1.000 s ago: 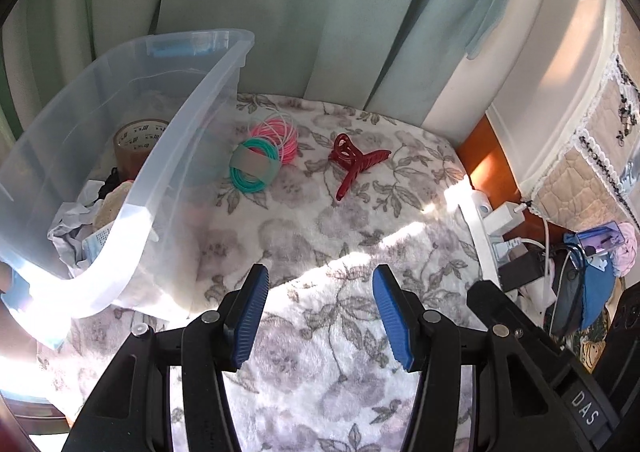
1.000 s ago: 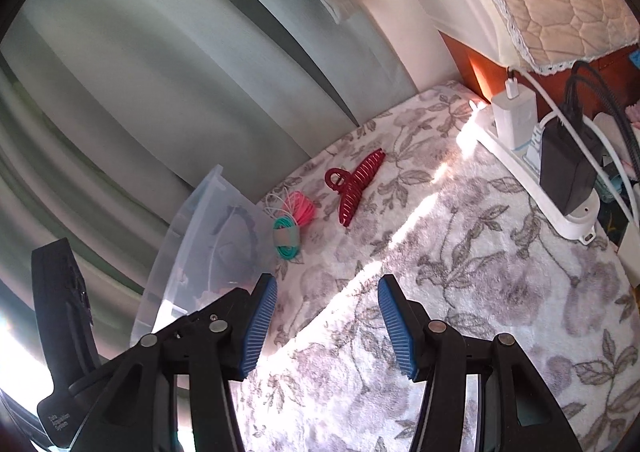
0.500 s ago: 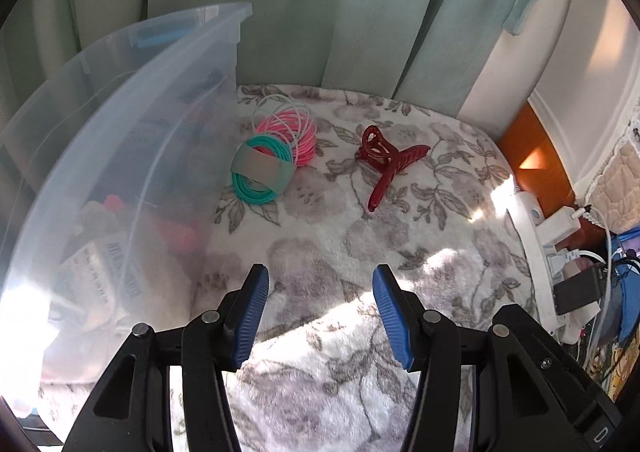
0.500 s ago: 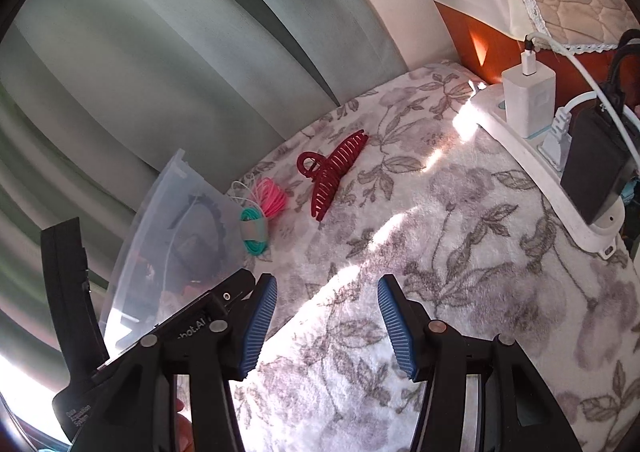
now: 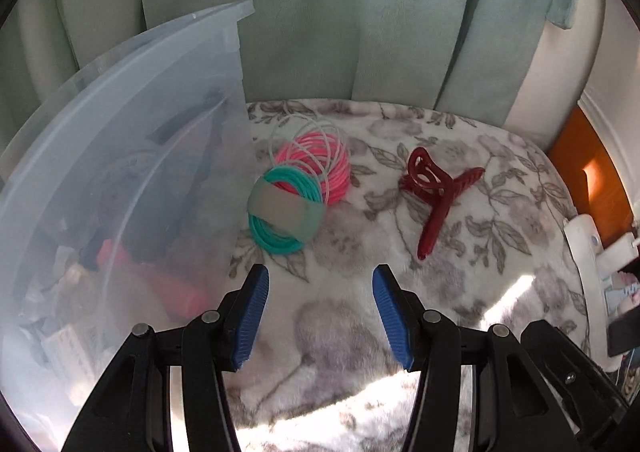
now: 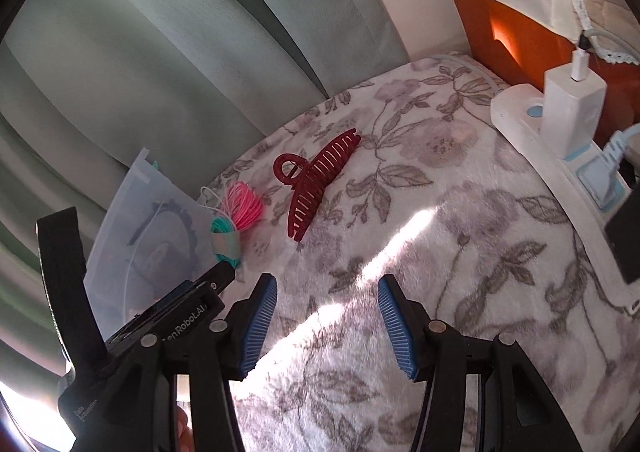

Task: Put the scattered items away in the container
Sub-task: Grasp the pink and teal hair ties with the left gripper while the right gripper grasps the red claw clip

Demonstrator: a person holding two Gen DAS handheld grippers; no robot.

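Note:
A bundle of teal and pink hair ties lies on the floral blanket just right of the clear plastic bin. A dark red claw hair clip lies to its right. My left gripper is open and empty, a short way in front of the hair ties. In the right wrist view the clip and the hair ties lie ahead, left of centre. My right gripper is open and empty, short of the clip. The left gripper's body shows at its lower left.
The bin holds several items, blurred through its wall. A white power strip with a charger and plugs runs along the blanket's right edge. Green curtains hang behind. An orange wooden board stands at the far right.
Both grippers have moved forward and lower toward the hair ties and the clip, which look larger now. The left view has swung off the bin's inside. Both stay open.

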